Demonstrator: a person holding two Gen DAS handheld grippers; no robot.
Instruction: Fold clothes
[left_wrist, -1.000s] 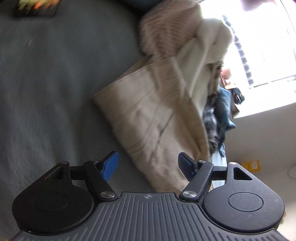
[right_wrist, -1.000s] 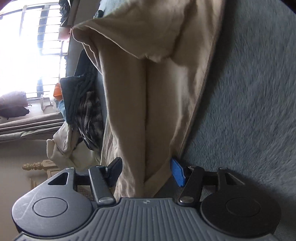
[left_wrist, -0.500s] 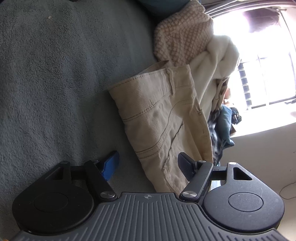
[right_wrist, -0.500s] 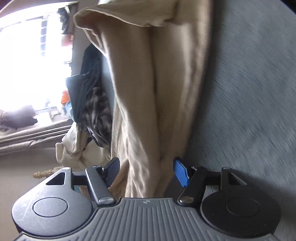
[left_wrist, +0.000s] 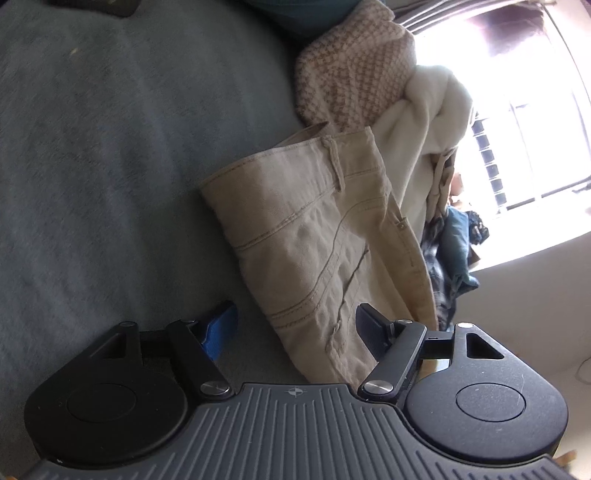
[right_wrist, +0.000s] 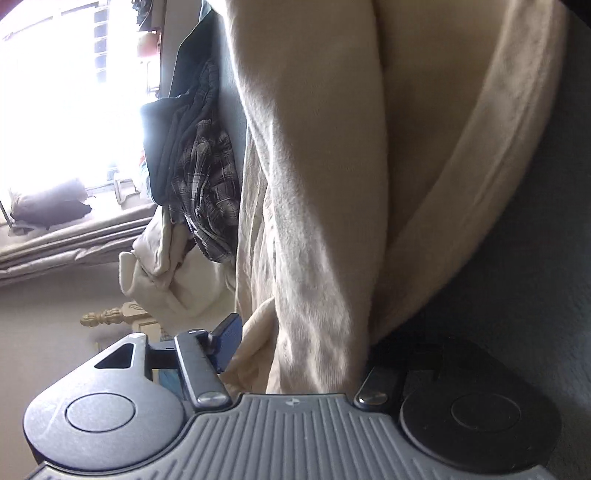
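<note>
Left wrist view: left gripper (left_wrist: 295, 325) spread, nothing pinched. One pair of beige trousers (left_wrist: 317, 240) flat on the grey blanket (left_wrist: 110, 166), waist end toward the far side, lower edge running in between the jaws, closer to the right pad; neither pad seen pressing on it. Looks doubled lengthwise, so first fold probably done; cross folds still to go, judging by the length. Behind it a heap of unfolded laundry: one knitted patterned piece (left_wrist: 351, 74), one cream fleece (left_wrist: 428, 122), one plaid item (left_wrist: 436, 266), one blue item (left_wrist: 456, 243). Bright window (left_wrist: 535, 129) beyond.

Right wrist view: right gripper (right_wrist: 299, 343) closing, trouser legs (right_wrist: 332, 184) between the jaws. One blue pad (right_wrist: 229, 339) visible just beside the cloth; other finger hidden in shadow under the fabric, so can't confirm a pinch. Two leg rolls side by side, hem band (right_wrist: 480, 166) curving on the right. Same heap at left: one plaid, one dark, one cream. No finished stack visible; task early.
</note>
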